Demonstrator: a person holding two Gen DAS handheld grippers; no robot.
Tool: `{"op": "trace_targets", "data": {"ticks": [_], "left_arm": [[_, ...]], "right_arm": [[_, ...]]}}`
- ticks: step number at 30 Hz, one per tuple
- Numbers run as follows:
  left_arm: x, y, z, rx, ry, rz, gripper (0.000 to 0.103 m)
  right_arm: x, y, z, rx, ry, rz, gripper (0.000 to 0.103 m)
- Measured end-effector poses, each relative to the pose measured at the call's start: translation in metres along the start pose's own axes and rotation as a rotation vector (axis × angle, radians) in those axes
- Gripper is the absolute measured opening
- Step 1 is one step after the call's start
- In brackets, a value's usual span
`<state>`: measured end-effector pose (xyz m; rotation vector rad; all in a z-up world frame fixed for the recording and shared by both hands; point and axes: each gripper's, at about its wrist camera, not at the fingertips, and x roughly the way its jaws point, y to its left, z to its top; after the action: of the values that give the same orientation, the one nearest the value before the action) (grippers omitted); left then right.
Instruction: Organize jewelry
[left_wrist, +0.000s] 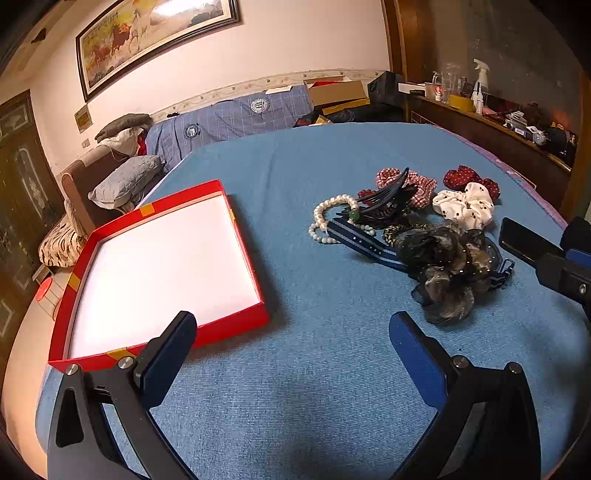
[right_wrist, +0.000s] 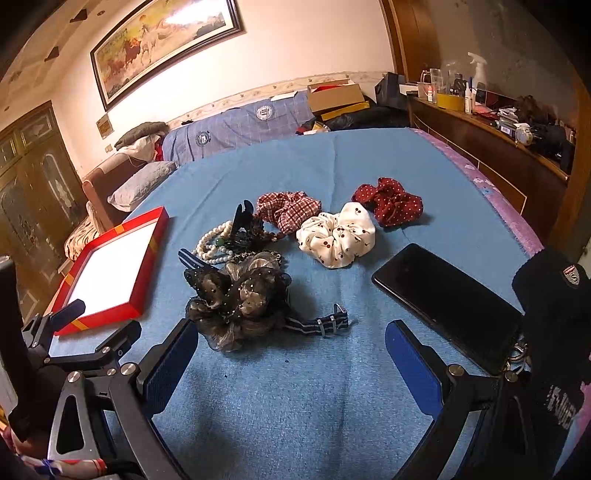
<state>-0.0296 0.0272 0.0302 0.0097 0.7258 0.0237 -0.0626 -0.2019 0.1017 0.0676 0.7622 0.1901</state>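
Note:
A shallow red box (left_wrist: 236, 323) (right_wrist: 138, 290) with a white floor lies empty on the blue cloth at the left. To its right is a heap of accessories: a pearl bracelet (left_wrist: 327, 221) (right_wrist: 208, 245), a black hair claw (left_wrist: 388, 201) (right_wrist: 245, 227), a striped navy strap (left_wrist: 364, 240) (right_wrist: 319, 323), a dark gauze scrunchie (left_wrist: 443, 269) (right_wrist: 236, 302), a checked red scrunchie (right_wrist: 286, 210), a white cherry scrunchie (left_wrist: 465, 206) (right_wrist: 338, 236) and a dotted red scrunchie (right_wrist: 389, 201). My left gripper (left_wrist: 291, 354) is open over bare cloth. My right gripper (right_wrist: 291, 356) is open just short of the gauze scrunchie.
A black phone (right_wrist: 448, 304) lies on the cloth at the right, beside a black cap (right_wrist: 557, 314). The round table's edge curves past them. A sofa with pillows (left_wrist: 125, 181) and a cluttered wooden sideboard (right_wrist: 491, 136) stand beyond.

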Motion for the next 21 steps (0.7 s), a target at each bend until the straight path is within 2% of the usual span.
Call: {"op": "trace_targets", "data": {"ticks": [16,21], "left_arm": [[0.012,0.009,-0.003,-0.019,0.042,-0.014,0.103],[0.013,0.017,-0.003,-0.041,0.039,-0.011,0.103]], "right_arm": [[0.011,0.015,0.009,-0.045,0.012,0.0,0.103],[0.017,0.027,0.014,-0.077,0.017,0.046,0.103]]}}
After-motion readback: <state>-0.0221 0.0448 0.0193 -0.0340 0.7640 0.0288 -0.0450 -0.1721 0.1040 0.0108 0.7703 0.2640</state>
